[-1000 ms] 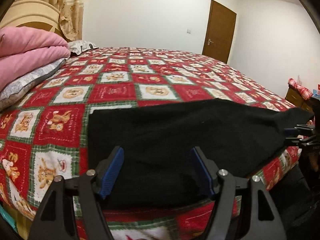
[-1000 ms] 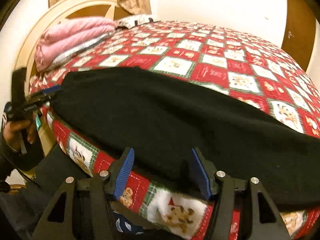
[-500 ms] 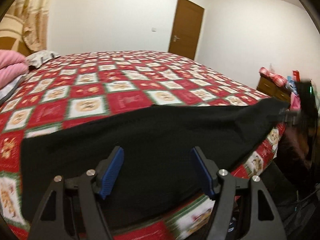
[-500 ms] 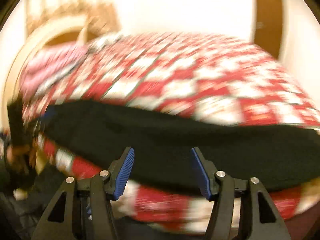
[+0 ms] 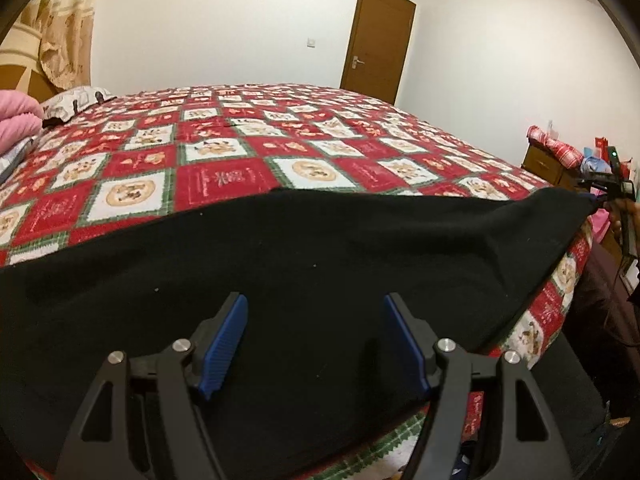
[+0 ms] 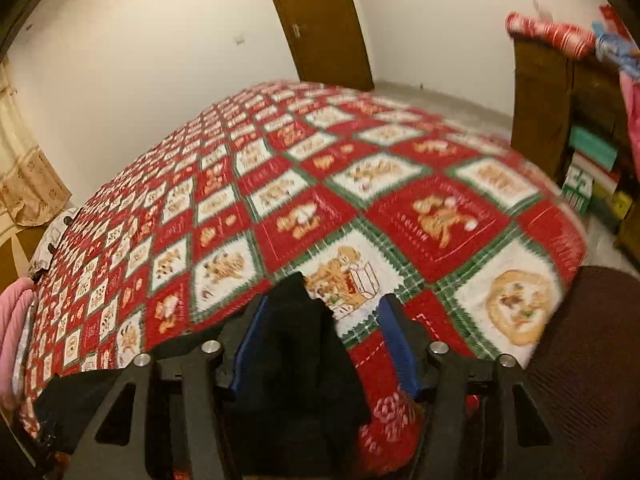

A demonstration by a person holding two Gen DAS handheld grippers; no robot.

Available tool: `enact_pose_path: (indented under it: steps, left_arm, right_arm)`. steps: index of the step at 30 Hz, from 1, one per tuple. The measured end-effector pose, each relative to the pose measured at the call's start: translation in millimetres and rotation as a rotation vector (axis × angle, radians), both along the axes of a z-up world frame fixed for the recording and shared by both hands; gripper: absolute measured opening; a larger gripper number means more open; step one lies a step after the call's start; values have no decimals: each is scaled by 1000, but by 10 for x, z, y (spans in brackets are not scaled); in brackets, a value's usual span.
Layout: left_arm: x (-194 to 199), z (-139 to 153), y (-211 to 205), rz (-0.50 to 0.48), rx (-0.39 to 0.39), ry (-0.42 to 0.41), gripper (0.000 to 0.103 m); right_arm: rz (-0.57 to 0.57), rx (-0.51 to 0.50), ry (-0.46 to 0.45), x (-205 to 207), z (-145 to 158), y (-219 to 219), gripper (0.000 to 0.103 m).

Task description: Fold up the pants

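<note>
Black pants (image 5: 304, 280) lie flat along the near edge of the bed, stretching from left to right in the left wrist view. My left gripper (image 5: 316, 340) is open and hovers over the middle of the pants, holding nothing. My right gripper (image 6: 320, 340) is open at the right end of the pants, with a black corner of the pants (image 6: 296, 320) lying between its blue pads (image 6: 248, 336). The right gripper also shows in the left wrist view (image 5: 600, 196) at the far right end of the cloth.
The bed has a red, white and green patchwork cover (image 5: 224, 176). Pink folded blankets (image 5: 20, 120) and a pillow (image 5: 76, 100) lie at its head. A wooden cabinet (image 6: 556, 92) with clutter stands to the right. A brown door (image 5: 376, 40) is in the far wall.
My left gripper has shifted right along the pants, open throughout. My right gripper swung right to the far end of the pants, and a cloth corner now lies between its open fingers.
</note>
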State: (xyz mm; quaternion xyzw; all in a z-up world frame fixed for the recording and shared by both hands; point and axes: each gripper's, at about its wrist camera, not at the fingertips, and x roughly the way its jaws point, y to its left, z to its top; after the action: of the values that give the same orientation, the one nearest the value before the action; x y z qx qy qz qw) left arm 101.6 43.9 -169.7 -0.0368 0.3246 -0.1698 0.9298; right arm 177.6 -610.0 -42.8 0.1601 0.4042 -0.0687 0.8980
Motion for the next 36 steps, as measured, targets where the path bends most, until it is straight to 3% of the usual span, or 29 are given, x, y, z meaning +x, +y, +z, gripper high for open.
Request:
enact_pose_path:
  steps: [2, 4, 6, 8, 13, 18, 22, 25, 28, 29, 30, 31, 35, 36]
  left_arm:
    - [10, -2, -10, 3, 3, 1, 73]
    - [28, -3, -24, 3, 8, 2, 75]
    - [37, 0, -41, 5, 12, 3, 77]
    - [46, -7, -60, 4, 19, 1, 78]
    - [45, -19, -99, 7, 40, -5, 81]
    - [26, -21, -63, 21, 10, -9, 81]
    - [9, -42, -100, 27, 31, -23, 81]
    - [0, -36, -89, 28, 23, -22, 81]
    - [-14, 1, -78, 28, 2, -17, 81]
    - [-20, 14, -91, 26, -2, -19, 81]
    - [-28, 32, -117, 21, -3, -23, 81]
    - [-34, 50, -155, 12, 1, -30, 81]
    - [-46, 80, -314, -22, 26, -39, 81]
    - [-52, 84, -341, -31, 22, -38, 81]
  right_arm:
    - [24, 43, 10, 80, -129, 1, 50]
    - [51, 81, 10, 146, -214, -5, 28]
    - [53, 58, -5, 165, -197, 43, 15]
    - [63, 44, -36, 181, -121, 69, 9]
    - [65, 7, -132, 199, 188, 98, 5]
    - [25, -14, -199, 194, 345, 106, 4]
    - [-40, -109, -67, 341, 41, 85, 2]
    - [-75, -252, 31, 372, -109, 107, 2]
    - [-92, -305, 1, 270, -22, 159, 8]
    - [-94, -316, -22, 222, 44, 201, 28]
    - [-84, -319, -57, 159, 134, 283, 55]
    - [-57, -303, -96, 96, 222, 399, 61]
    - [172, -226, -159, -48, 341, 1063, 61]
    - [284, -184, -163, -104, 305, 1357, 61]
